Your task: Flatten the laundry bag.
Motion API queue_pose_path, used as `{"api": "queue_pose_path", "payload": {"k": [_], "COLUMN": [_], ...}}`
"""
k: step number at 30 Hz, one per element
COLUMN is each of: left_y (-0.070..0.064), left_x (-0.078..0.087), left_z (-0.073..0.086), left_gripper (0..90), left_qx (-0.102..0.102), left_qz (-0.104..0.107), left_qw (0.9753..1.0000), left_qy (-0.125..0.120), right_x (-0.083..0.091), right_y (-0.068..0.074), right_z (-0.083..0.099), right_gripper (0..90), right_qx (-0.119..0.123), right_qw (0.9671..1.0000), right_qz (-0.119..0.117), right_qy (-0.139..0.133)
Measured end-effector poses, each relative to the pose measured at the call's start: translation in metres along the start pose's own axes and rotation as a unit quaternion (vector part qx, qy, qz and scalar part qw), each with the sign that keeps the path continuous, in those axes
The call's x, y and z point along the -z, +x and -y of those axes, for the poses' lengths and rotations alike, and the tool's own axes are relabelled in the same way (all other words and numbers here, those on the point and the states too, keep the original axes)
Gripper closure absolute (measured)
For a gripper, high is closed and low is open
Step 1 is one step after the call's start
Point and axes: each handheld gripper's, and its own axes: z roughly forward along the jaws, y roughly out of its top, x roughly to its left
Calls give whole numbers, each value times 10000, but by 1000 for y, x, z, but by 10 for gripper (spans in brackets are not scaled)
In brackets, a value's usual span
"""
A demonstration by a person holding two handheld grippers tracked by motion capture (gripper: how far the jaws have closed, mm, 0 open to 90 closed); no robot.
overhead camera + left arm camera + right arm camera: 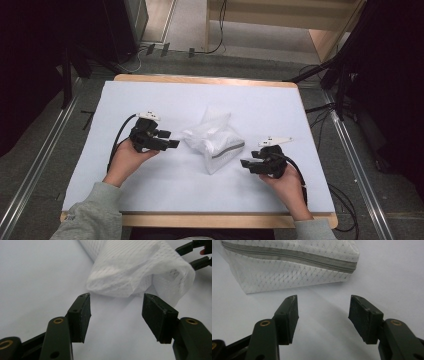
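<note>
Nothing looks begun yet: the white mesh zip bag [215, 140] lies crumpled mid-worktop [150, 190] between the left tongs [172, 139] and right tongs [244, 163], both gaping wide, empty, just short of it.

The left gripper [169, 140] points toward 3 o'clock, jaws apart; the right gripper [246, 163] points toward 9 o'clock, jaws apart, both hand-held.

You work in a lab: white-covered table [150, 95], loose cables [325, 107] right, floor rails [30, 175] left.
</note>
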Motion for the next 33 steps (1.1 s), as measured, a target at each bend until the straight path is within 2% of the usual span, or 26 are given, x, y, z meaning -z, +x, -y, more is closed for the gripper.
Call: {"api": "queue_pose_path", "payload": {"k": [6,10,12,15,24,28,30,33], "left_y": [-8,-7,-7,-9,-25,-30,-29,-27], "left_x": [-14,-19,-23,-31,-50,-61,-68,-76], "left_z": [-20,-30,-36,-45,-59,-63,-63,-61], "left_gripper": [403,399,395,390,375,372,397,574], "left_qx": [-280,-311,-331,-367,-600,-721,-666,-585], "left_qz": [-31,-1,10,27,172,102,99,126], "left_qw": [9994,9994,9994,9993,9979,9971,9975,9974], "left_qy": [180,142,47,91,194,219,225,411], "right_x": [2,2,1,0,-5,-6,-7,-8], "right_y": [-1,0,0,0,7,8,9,11], "right_z": [0,1,0,0,-1,-1,-1,-1], "right_gripper": [426,426,426,426,424,422,420,417], "right_qx": [6,-26,-14,-13,58,40,30,32], "right_qw": [10000,10000,10000,10000,10000,10000,10000,10000], "right_qz": [0,7,-7,-7,-37,-49,-43,-37], "right_qy": [-22,5,12,-3,37,24,23,36]}}
